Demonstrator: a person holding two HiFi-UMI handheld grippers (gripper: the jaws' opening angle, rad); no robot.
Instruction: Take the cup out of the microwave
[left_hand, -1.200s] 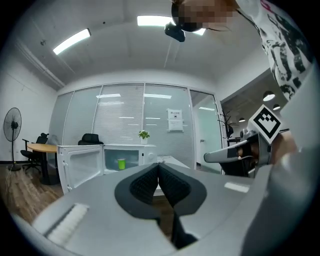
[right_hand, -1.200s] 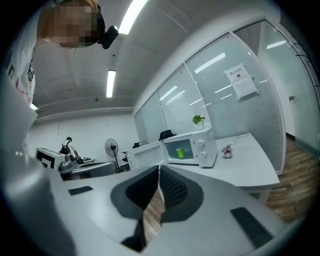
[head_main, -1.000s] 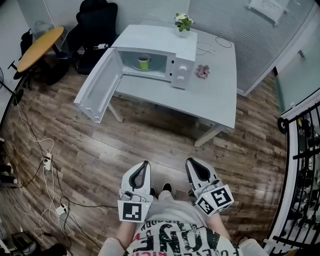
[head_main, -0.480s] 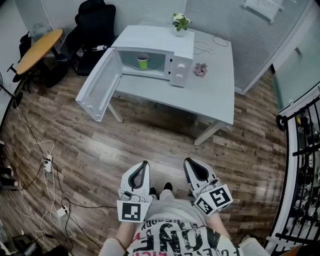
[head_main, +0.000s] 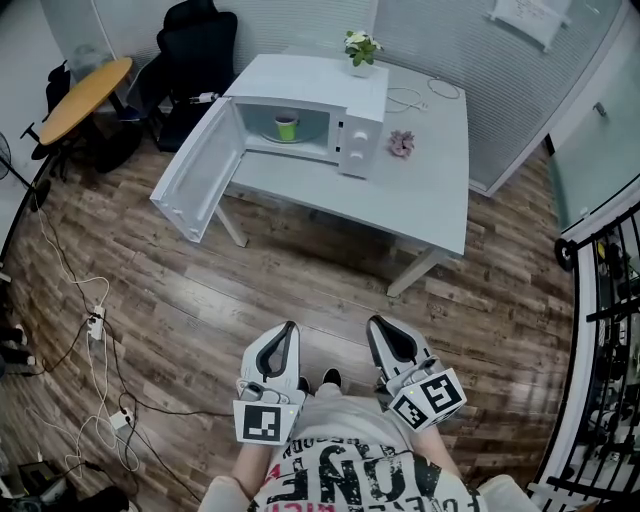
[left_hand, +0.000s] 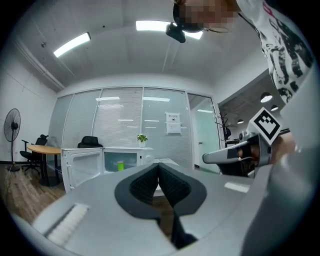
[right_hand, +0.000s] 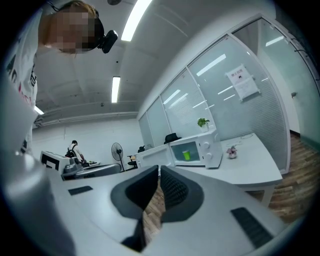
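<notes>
A green cup (head_main: 287, 127) stands inside the white microwave (head_main: 362, 135), whose door (head_main: 195, 170) hangs wide open to the left. The microwave sits on a pale grey table (head_main: 420, 195) across the room. My left gripper (head_main: 287, 329) and right gripper (head_main: 379, 325) are held close to my body over the wooden floor, far from the table. Both are shut with nothing between the jaws. The cup (left_hand: 120, 165) and microwave (left_hand: 145, 157) show small and distant in the left gripper view; the right gripper view also has the cup (right_hand: 187, 155) in the distance.
A small potted plant (head_main: 361, 47) stands on top of the microwave, and a pink object (head_main: 402, 143) and a white cable (head_main: 425, 90) lie on the table. A black chair (head_main: 195, 55) and round wooden table (head_main: 82, 97) stand at the left. Cables and a power strip (head_main: 96, 325) lie on the floor.
The view has shifted slightly. Both grippers stay in place and shut.
</notes>
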